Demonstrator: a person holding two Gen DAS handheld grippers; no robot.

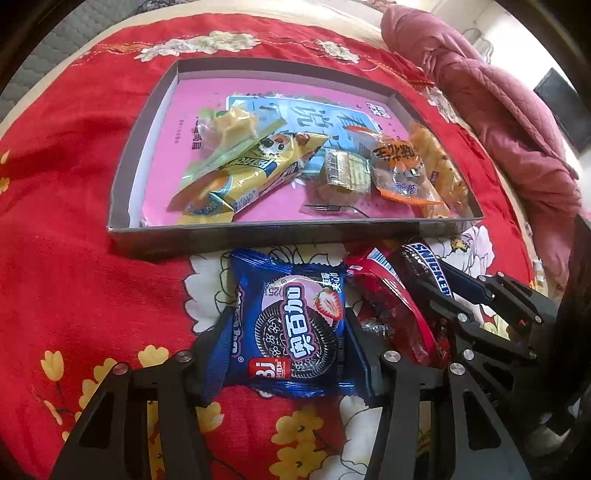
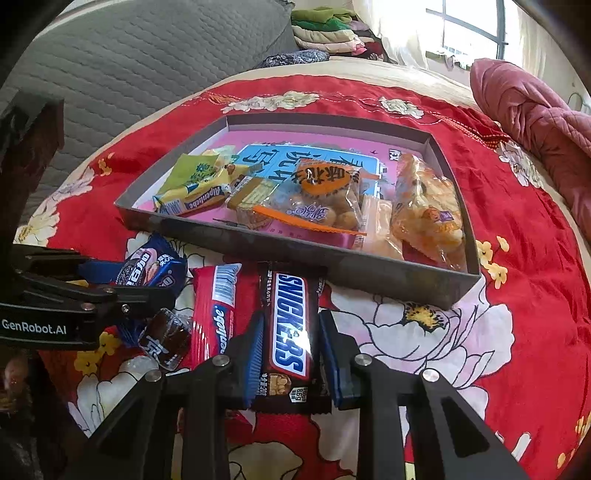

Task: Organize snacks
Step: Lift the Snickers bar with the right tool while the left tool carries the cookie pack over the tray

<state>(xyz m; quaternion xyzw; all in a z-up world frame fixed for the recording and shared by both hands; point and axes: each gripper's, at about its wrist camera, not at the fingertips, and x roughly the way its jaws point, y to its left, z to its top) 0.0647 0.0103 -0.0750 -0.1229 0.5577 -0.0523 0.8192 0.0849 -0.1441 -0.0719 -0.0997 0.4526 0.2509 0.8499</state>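
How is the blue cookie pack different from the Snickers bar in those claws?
The blue cookie pack is squarish, blue, with a strawberry cookie pictured; the Snickers bar is long, narrow and dark brown. The pack sits between the left gripper fingers; the bar is pinched by the right gripper. Both lie on the red floral cloth, outside the tray.

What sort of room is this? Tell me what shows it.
Probably a bedroom: the snacks lie on a bed with a red floral bedspread, a quilted pink blanket bunched at one side, and folded clothes stacked near the window.

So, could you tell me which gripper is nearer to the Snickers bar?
Right. The right gripper has its fingers closed on the Snickers bar; the left gripper sits further left, straddling the blue cookie pack.
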